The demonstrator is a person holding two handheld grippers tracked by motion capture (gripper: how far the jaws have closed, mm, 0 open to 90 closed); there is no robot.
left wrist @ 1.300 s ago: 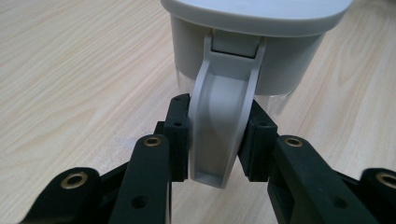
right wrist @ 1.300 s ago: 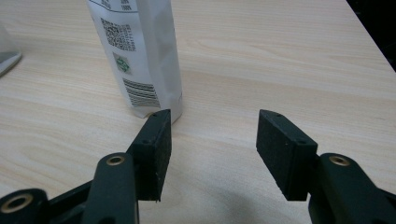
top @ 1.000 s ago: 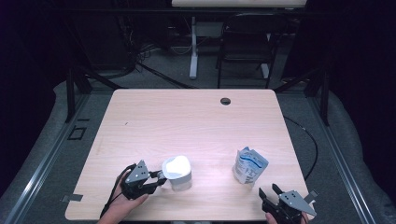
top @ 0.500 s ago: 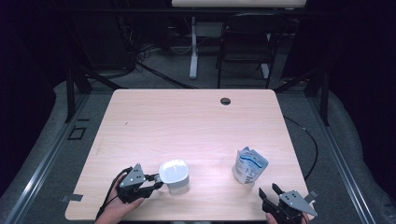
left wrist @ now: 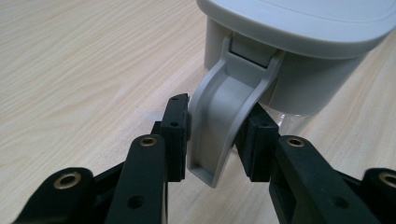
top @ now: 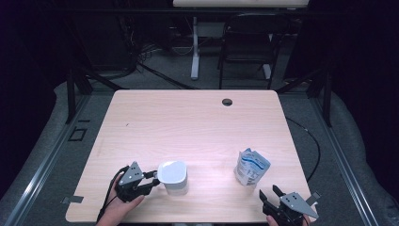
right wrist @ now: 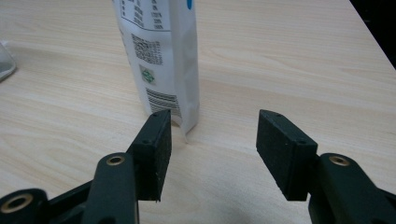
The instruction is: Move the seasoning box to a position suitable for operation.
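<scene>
A white lidded jug [top: 173, 176] stands near the table's front left. In the left gripper view its grey handle [left wrist: 224, 107] hangs down between my jaws. My left gripper [top: 153, 179] is shut on that handle; both pads still lie against it, though the jaws have just been opening a little. A blue and white pouch [top: 251, 168] stands upright at the front right, its top torn open. My right gripper [top: 269, 194] sits open just in front of the pouch [right wrist: 159, 51], apart from it, with nothing between its fingers.
The wooden table [top: 188, 122] has a round cable hole [top: 227, 101] near its far edge. Behind it stand a black chair [top: 247, 52] and a white desk leg [top: 195, 47]. Both grippers are close to the table's front edge.
The jug and my left gripper have shifted slightly left and toward the front edge. The right gripper and the pouch have stayed put.
</scene>
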